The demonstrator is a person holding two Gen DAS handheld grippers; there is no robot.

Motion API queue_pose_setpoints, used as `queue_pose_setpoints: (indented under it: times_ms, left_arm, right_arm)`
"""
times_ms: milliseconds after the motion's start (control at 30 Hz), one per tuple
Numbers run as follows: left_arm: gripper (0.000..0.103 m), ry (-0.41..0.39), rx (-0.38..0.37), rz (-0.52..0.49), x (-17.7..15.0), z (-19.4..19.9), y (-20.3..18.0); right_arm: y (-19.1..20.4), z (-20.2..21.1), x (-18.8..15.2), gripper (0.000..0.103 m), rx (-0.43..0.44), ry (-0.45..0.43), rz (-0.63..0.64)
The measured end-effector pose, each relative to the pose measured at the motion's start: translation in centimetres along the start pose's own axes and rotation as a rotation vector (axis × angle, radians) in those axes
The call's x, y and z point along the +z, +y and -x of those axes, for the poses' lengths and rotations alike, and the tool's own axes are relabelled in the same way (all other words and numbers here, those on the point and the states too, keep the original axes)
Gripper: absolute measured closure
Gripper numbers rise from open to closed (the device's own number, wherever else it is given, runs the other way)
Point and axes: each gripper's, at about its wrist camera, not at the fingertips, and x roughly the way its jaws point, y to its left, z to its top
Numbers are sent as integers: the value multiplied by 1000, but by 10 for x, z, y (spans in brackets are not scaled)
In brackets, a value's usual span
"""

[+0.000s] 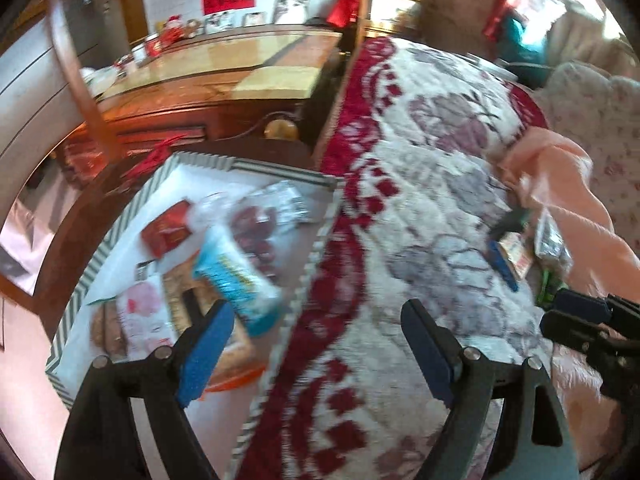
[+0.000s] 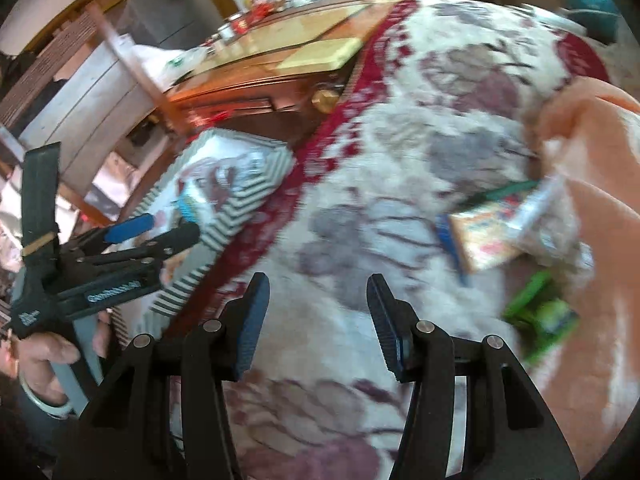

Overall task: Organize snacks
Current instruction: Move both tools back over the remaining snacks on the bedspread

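Note:
A box with a striped rim [image 1: 320, 236] holds several snacks: a blue and white packet [image 1: 236, 280], a red packet [image 1: 166, 232], a bag of dark red fruit [image 1: 256, 232] and a pink and white packet [image 1: 146, 320]. My left gripper [image 1: 318, 314] hangs open and empty over the box's right rim and the blanket. My right gripper [image 2: 317, 292] is open above the red and white blanket [image 2: 400, 160], with nothing between its fingers. To its right lie an orange packet [image 2: 484, 236], a clear packet [image 2: 548, 216] and a green packet [image 2: 540, 316]. Both views are blurred.
A hand [image 2: 44, 356] holds the left gripper [image 2: 160, 229] beside the striped box [image 2: 224, 204]. The right gripper [image 1: 556, 312] shows at the right edge of the left wrist view. A peach cloth [image 2: 592, 152] lies behind the loose packets. A wooden table [image 1: 224, 64] stands beyond.

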Motion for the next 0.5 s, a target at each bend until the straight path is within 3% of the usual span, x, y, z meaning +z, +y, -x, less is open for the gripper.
queue_pose_setpoints:
  times_ms: [200,500]
  left_arm:
    - [16,9,-47,-73,4,-4,-40]
    - [16,31,-154,-179,15,-18,-98]
  right_arm:
    - [-50,15,-19,52,-98,0,-67]
    - [-104,24,-29,52,-155,-20,-212]
